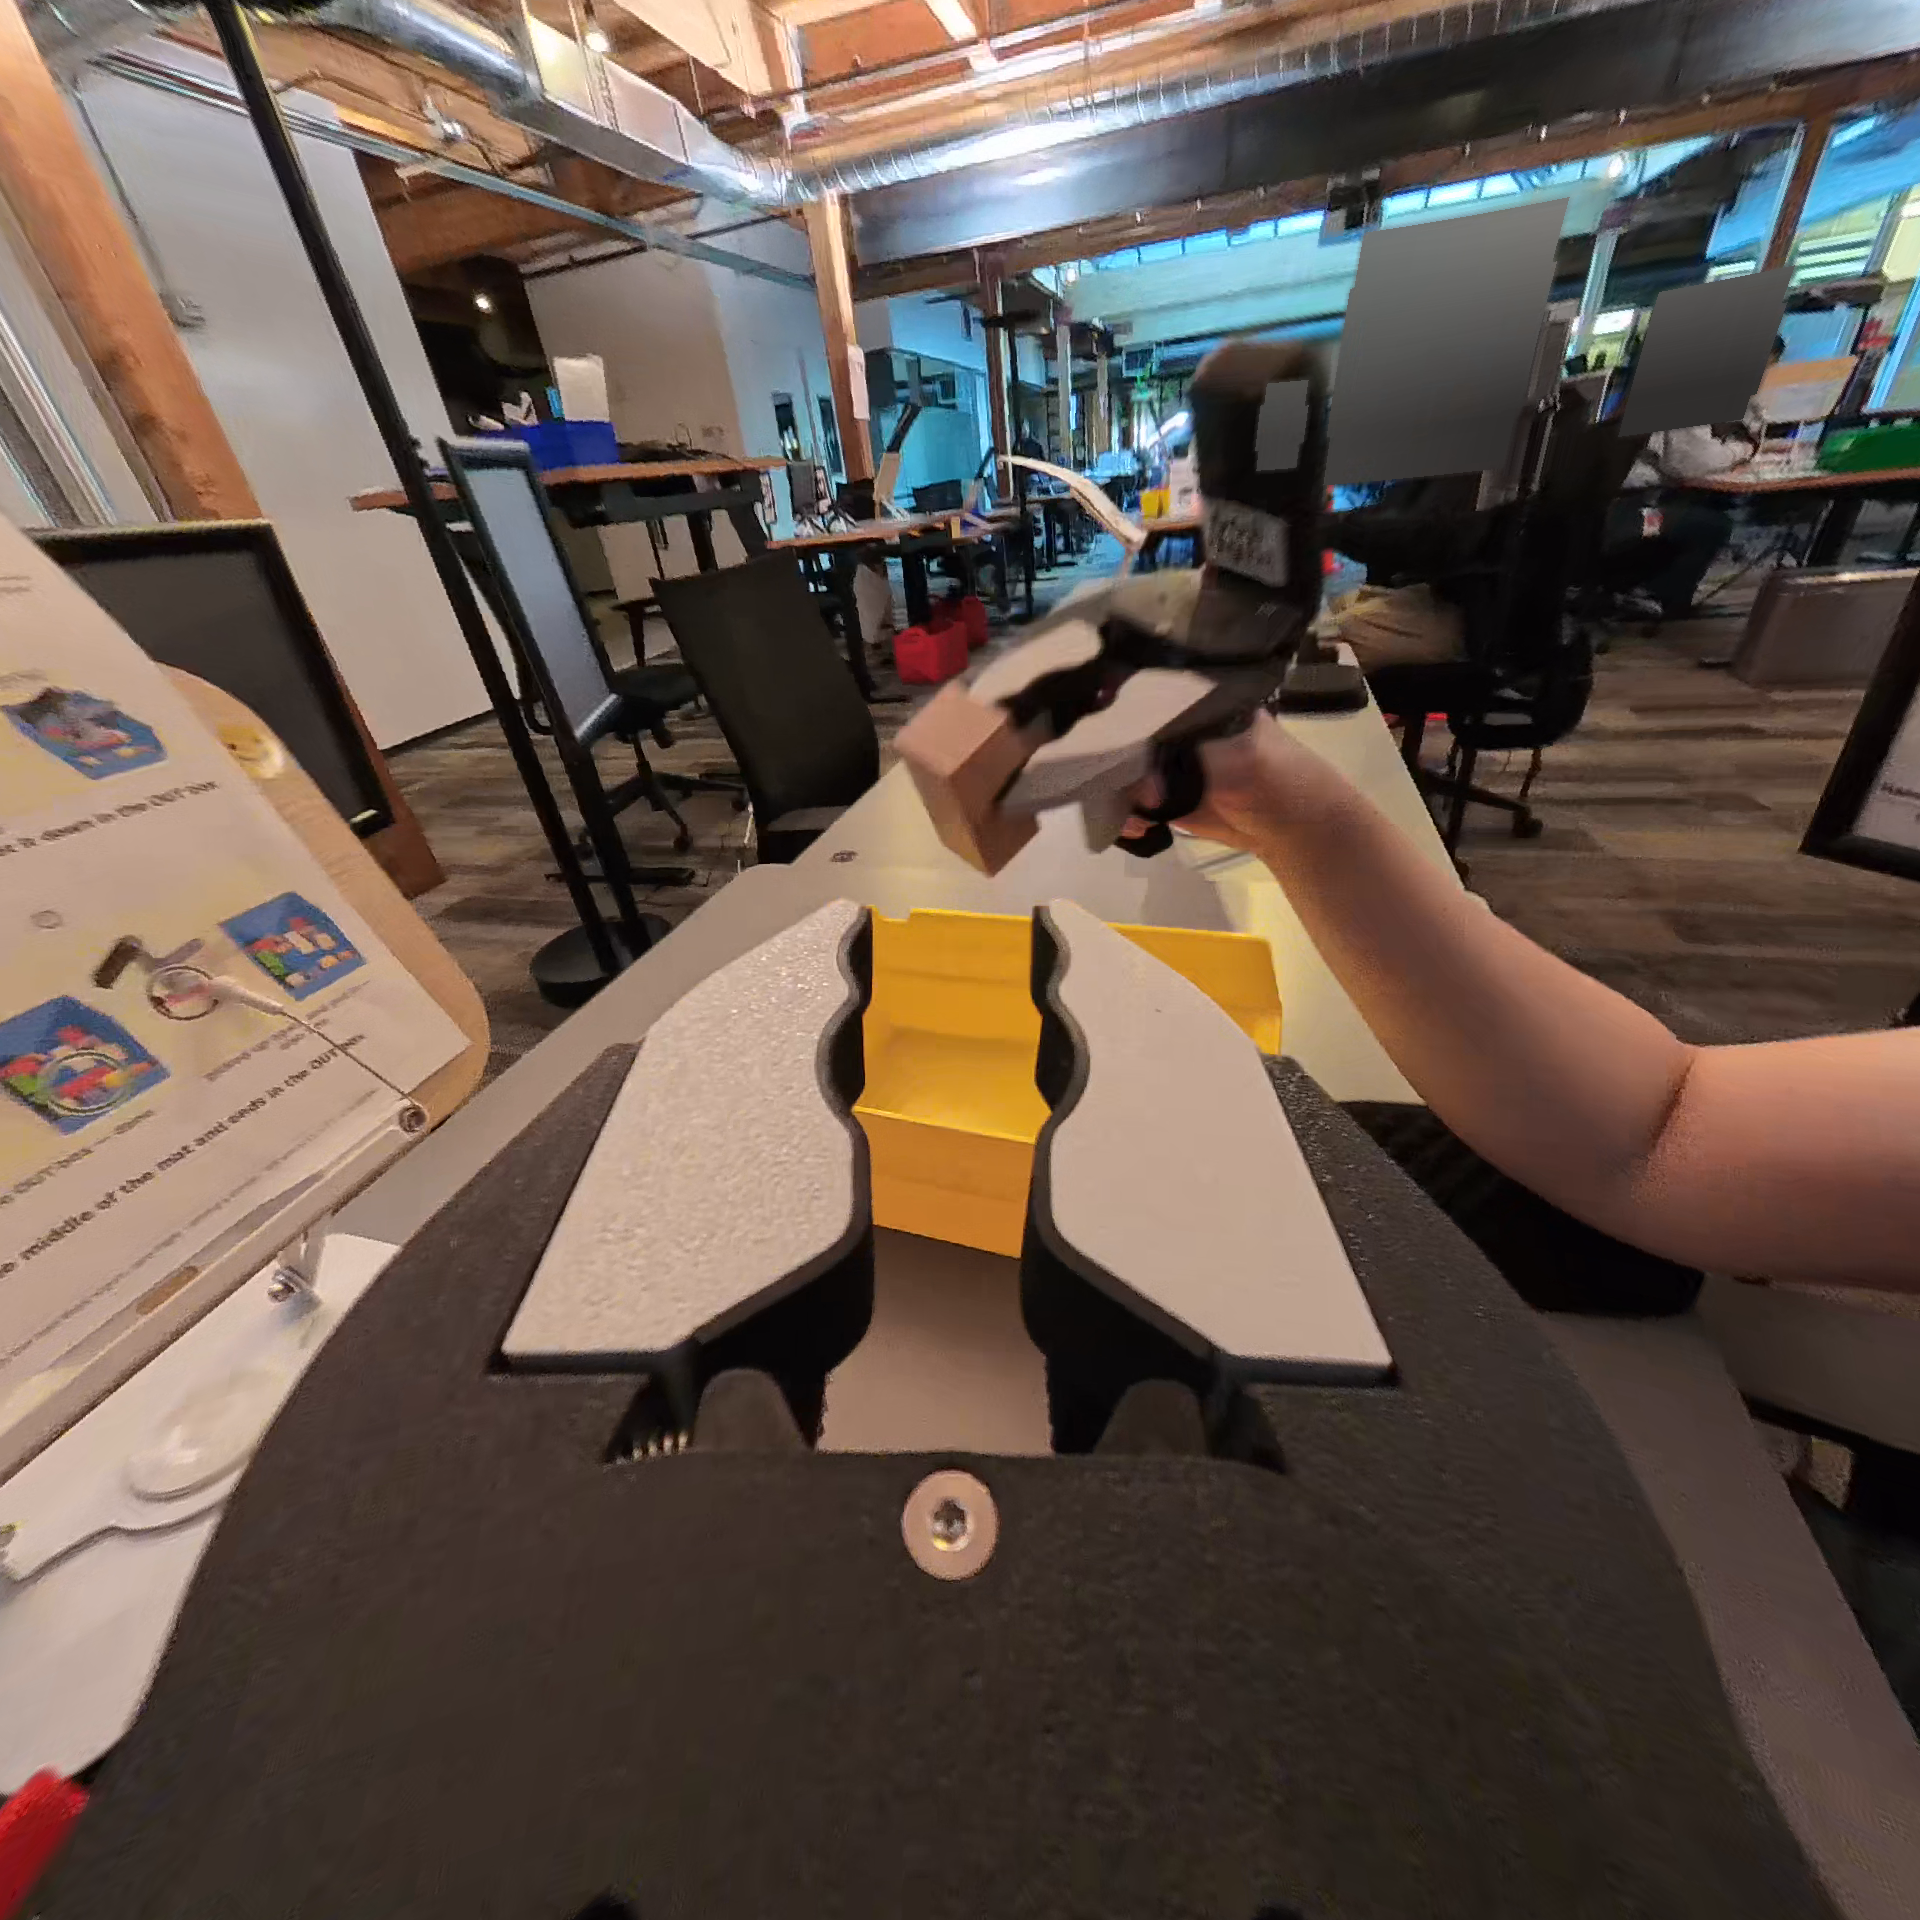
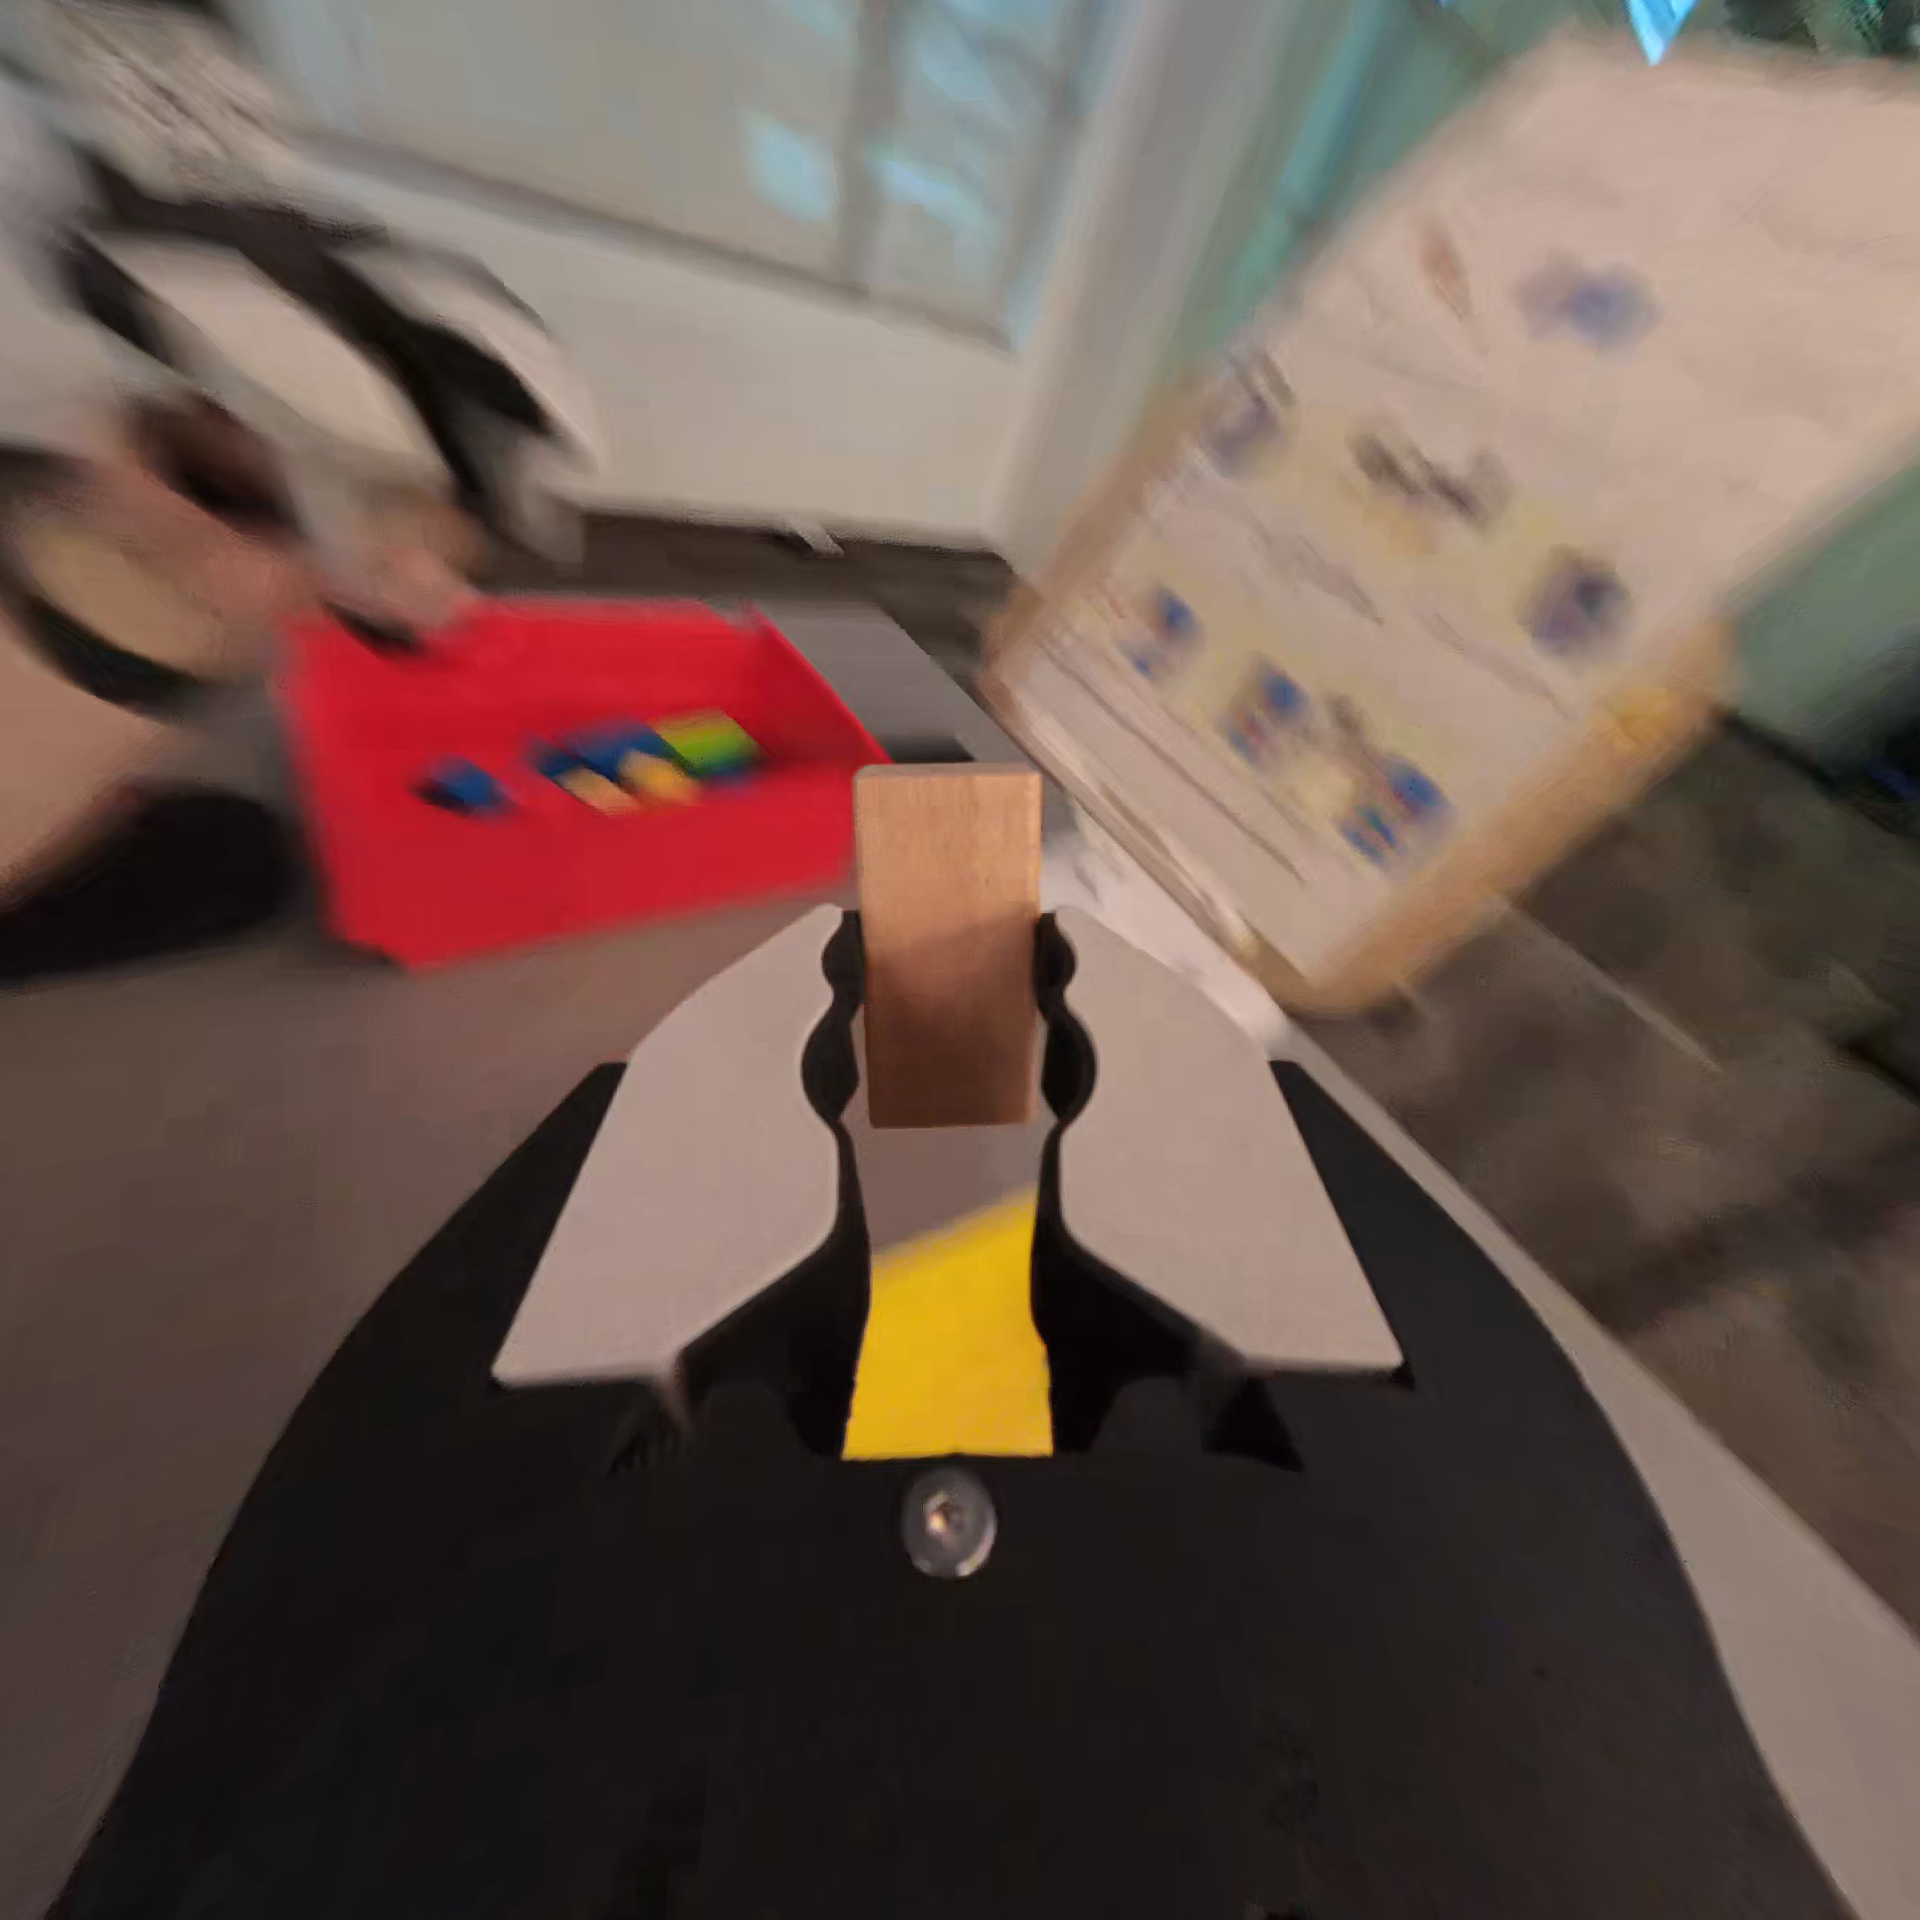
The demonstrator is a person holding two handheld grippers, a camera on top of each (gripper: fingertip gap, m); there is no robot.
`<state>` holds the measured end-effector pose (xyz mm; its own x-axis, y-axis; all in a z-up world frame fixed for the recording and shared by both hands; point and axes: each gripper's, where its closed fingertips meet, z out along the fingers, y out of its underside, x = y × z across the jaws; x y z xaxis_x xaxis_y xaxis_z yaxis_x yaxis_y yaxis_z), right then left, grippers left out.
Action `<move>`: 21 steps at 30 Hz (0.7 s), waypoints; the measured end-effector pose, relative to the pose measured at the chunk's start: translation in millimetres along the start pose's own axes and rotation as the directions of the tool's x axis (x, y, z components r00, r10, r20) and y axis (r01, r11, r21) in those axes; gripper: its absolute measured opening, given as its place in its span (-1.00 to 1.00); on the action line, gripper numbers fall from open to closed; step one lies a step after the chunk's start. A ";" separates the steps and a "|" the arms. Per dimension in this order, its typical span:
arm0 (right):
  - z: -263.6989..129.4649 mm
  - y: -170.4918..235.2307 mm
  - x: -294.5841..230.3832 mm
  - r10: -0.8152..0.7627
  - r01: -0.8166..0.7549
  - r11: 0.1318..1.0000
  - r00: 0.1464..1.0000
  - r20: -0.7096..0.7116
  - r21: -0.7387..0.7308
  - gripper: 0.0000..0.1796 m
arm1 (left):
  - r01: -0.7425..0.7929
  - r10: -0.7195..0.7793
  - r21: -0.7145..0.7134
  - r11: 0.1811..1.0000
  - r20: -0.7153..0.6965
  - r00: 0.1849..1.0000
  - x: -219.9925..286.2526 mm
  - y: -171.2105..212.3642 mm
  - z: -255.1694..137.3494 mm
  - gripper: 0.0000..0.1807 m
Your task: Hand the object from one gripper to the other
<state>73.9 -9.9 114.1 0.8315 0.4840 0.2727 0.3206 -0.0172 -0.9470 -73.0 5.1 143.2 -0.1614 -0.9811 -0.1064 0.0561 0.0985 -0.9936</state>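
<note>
Mostly the right wrist view is smeared by blur: the red plastic bin (image 2: 582, 831) at 10 o'clock holds coloured blocks too soft to tell apart. Nearest, the right hand-held gripper (image 2: 948, 1013) pinches the plain rectangular wooden block (image 2: 948, 945), its long axis pointing to 12 o'clock. The left hand-held gripper (image 1: 948, 997) stands spread above a yellow plastic bin (image 1: 1195, 971) on the desk (image 1: 582, 1049), partly hidden by its fingers.

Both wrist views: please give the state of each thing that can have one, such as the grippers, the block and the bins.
Left gripper: jaws open, nothing between them.
Right gripper: jaws shut on the wooden block.
Wooden block: held in the air, gripped on two opposite sides, its end past the jaws.
Yellow bin: open on top, the part in view empty.
Red bin: open on top, holding several coloured blocks.
</note>
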 end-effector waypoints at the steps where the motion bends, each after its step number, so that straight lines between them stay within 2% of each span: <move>1: -9.0 31.9 27.1 0.007 -0.020 0.992 0.995 -0.101 -0.123 -0.63 | 0.003 -0.003 0.012 1.000 0.002 1.000 -1.7 -3.9 -5.1 -0.69; 3: -22.1 100.0 60.6 0.005 -0.078 0.929 0.980 -0.198 -0.361 -0.63 | -0.002 0.002 0.024 1.000 0.017 1.000 -5.9 -8.9 -13.1 -0.69; 5: -26.8 159.1 67.5 0.033 -0.133 0.819 0.982 -0.187 -0.558 -0.63 | -0.011 0.010 0.039 0.999 0.033 0.999 -9.7 -13.7 -19.4 -0.69; 8: -27.3 211.7 64.2 0.025 -0.116 0.660 0.991 -0.133 -0.742 -0.63 | -0.007 0.006 0.054 0.999 0.026 1.000 -10.8 -18.6 -27.0 -0.70; 11: -22.3 237.6 67.7 -0.001 -0.038 0.550 0.999 -0.046 -0.834 -0.63 | -0.015 0.013 0.056 0.998 0.030 0.999 -13.2 -20.8 -32.8 -0.70; 17: -29.0 276.1 88.0 -0.093 0.259 0.264 0.965 0.243 -0.929 -0.63 | -0.030 0.029 0.054 0.998 0.021 0.999 -14.4 -23.5 -35.2 -0.71; 19: -29.4 282.7 97.1 -0.108 0.302 0.221 0.953 0.284 -0.927 -0.63 | -0.041 0.040 0.045 0.998 0.022 0.999 -14.6 -21.7 -34.8 -0.71; 21: -26.1 286.8 100.5 -0.101 0.331 0.222 0.944 0.316 -0.917 -0.63 | -0.043 0.043 0.038 0.998 0.017 0.999 -15.0 -19.1 -33.6 -0.72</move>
<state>261.3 11.1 -125.7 0.6091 0.7345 0.2993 0.7622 -0.6464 0.0353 -104.7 23.5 162.5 -0.1424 -0.9787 -0.1478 0.0999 0.1344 -0.9859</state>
